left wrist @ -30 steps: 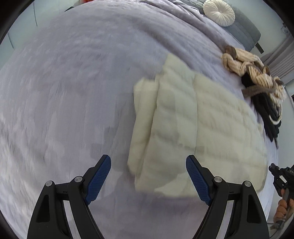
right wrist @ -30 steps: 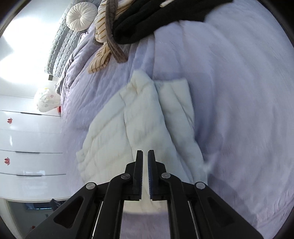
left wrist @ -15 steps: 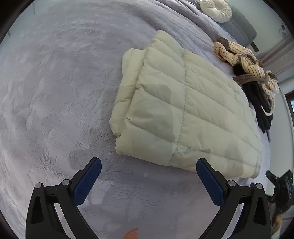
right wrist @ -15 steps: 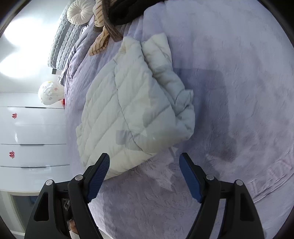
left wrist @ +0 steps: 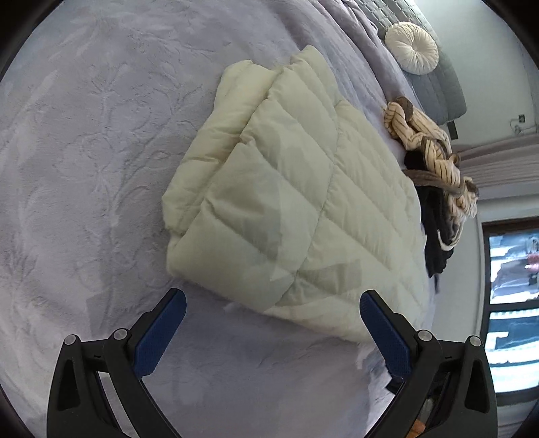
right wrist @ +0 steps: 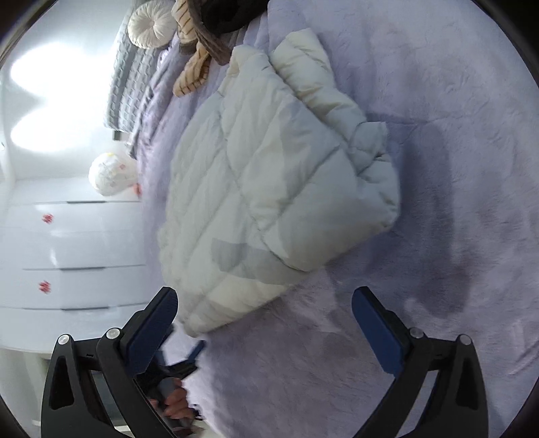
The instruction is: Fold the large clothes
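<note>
Lying folded: cream quilted jacket [left wrist: 289, 202] on lilac bedspread [left wrist: 84, 168] | left claw [left wrist: 273, 323] apart, empty | right claw [right wrist: 266, 320] still opening, empty

black garment [right wrist: 222, 15]: cut off by top edge | drawers [right wrist: 67, 256]: blurred

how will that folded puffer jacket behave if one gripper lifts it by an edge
The jacket looks puffy and quilted, so probably light but floppy: layers would likely sag and unfold. Its smooth shell may slip from the jaws. Pushed across the plush bedspread, it would probably bunch, not slide.
</note>
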